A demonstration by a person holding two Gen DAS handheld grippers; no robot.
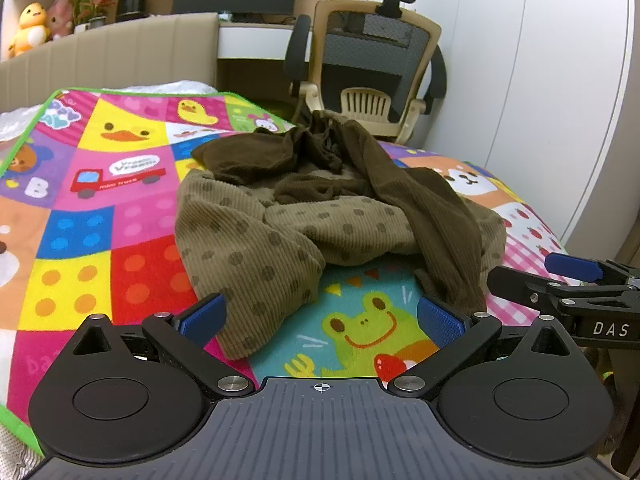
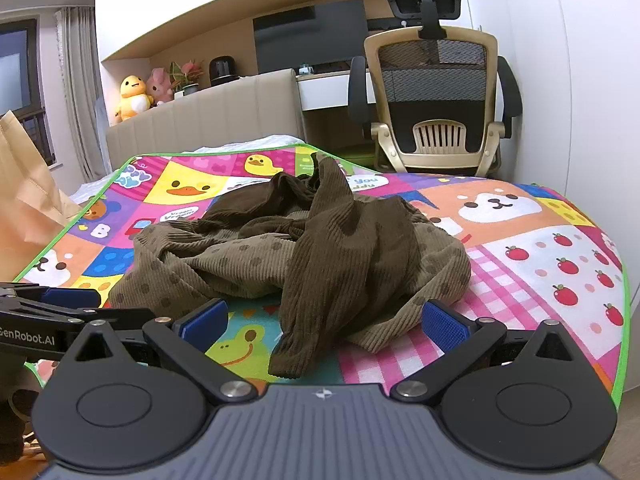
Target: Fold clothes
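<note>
Olive-brown dotted corduroy garment (image 1: 288, 236) in crumpled heap mid colourful cartoon play mat (image 1: 100, 208) on bed, dark sleeve trailing toward 5 o'clock. No fold made; all folding outstanding. Left hand-held gripper (image 1: 320, 320) and right hand-held gripper (image 2: 324, 322) both spread wide, empty, at heap's near edge.

A crumpled brown corduroy garment (image 2: 304, 252) is heaped on a bright cartoon mat (image 2: 540, 264). The right gripper (image 2: 324, 324) is held wide apart before it, empty.
</note>
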